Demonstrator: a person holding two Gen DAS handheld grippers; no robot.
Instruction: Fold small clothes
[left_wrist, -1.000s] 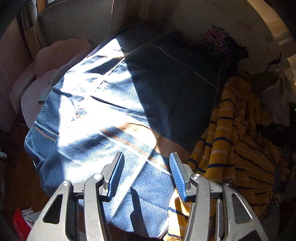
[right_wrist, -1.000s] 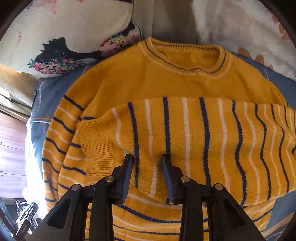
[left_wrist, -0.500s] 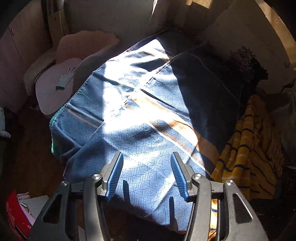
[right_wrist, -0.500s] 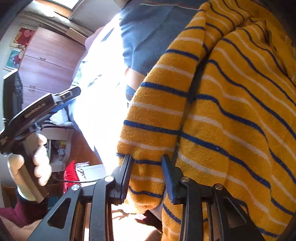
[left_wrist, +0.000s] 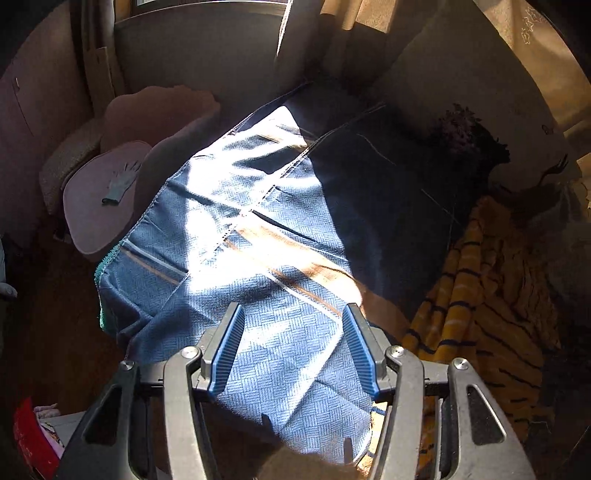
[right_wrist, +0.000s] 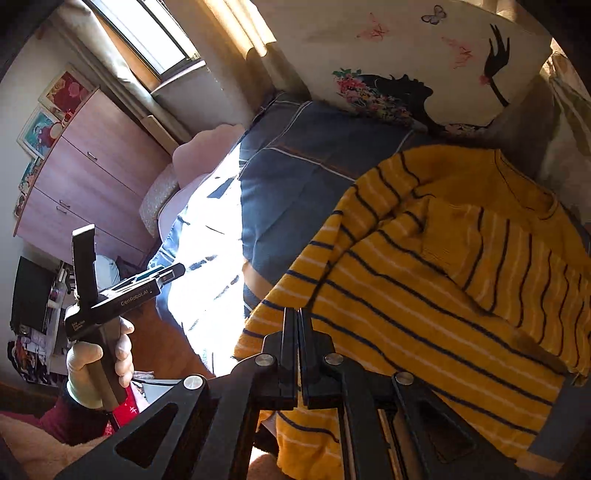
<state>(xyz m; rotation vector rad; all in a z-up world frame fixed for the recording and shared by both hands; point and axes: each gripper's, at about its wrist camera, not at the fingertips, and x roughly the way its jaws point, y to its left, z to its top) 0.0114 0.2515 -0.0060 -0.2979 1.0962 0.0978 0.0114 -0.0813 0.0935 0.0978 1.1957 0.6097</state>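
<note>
While the yellow knitted sweater with navy and white stripes (right_wrist: 436, 295) lies on the blue woven bedspread (left_wrist: 280, 295) near the bed's front edge, its neckline points toward the white pillow printed with a dark figure and flowers (right_wrist: 399, 74) and its hem toward the person, so its long axis runs away from the holder. One sleeve is already laid across the chest.

From the right wrist view, the right tongs (right_wrist: 298, 325) sit over the sweater's lower left edge with the black jaws pressed together. I judge they are pinching that edge, since the knit rises up to them, but the jaw bodies hide the contact itself, so the grip is probable, not certain.

The left tongs (left_wrist: 293, 354) hang over bare bedspread with their blue ribbed jaws spread partway and nothing between them. The sweater lies to their right, near but apart. The right hand is therefore the nearer one, and any fold across the body would carry the edge away from the left tongs.

Harsh sunlight washes out part of the bedspread, deep shadow swallows the sweater in the left wrist view, and the hem is cut off behind the right tongs.
</note>
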